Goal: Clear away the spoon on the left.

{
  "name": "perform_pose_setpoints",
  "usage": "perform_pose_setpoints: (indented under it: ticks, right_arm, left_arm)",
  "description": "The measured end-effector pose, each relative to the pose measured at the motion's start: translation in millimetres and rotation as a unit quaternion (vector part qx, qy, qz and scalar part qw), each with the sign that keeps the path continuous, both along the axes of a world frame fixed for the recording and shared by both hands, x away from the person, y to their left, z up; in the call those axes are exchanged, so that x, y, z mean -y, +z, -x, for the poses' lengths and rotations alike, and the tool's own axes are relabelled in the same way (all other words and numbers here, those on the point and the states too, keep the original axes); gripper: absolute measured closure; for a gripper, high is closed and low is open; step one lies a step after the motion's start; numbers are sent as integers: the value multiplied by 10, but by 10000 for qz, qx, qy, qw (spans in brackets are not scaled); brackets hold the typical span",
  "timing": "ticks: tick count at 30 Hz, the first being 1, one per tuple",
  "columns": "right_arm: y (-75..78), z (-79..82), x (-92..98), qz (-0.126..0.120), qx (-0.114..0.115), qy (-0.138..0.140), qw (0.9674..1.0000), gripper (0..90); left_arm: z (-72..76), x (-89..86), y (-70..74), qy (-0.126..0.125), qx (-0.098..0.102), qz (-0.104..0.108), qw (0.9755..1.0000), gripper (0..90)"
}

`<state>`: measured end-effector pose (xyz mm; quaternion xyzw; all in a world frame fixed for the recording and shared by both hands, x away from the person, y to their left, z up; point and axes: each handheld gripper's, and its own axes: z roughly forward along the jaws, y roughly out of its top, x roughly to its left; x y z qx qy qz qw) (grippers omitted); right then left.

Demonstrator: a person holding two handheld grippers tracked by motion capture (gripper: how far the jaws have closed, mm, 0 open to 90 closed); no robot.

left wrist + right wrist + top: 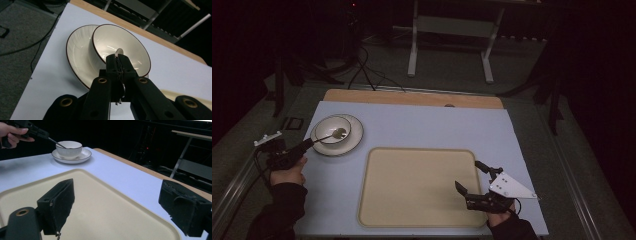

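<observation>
A slim metal spoon (pixel 328 136) is pinched by its handle in the left gripper (pixel 117 62), whose jaws are pressed together on it; its rounded end lies inside a white bowl (pixel 333 129) with a dark rim. The bowl stands on a matching saucer (pixel 354 140) at about ten o'clock on the pale blue table (pixel 422 125). A cream tray (pixel 417 185) lies toward six o'clock. The right gripper (pixel 472 176) hovers over the tray's four o'clock edge, jaws spread wide. The room beyond is dark, with cables (pixel 367 75) on the floor.
</observation>
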<state>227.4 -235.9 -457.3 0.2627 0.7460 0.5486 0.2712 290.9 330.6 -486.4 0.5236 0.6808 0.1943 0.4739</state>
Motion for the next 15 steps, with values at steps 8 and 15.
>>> perform_pose_setpoints:
  ticks: [8, 15]
  right_arm:
    - [3, -9, 21, -77, 9, -7, 10000, 134]
    - [5, -10, 33, -124, -19, -3, 9999, 134]
  left_arm:
    - [-1, -39, 155, -164, 133, -152, 9997, 896]
    - [87, -143, 411, -241, 356, -293, 9986, 898]
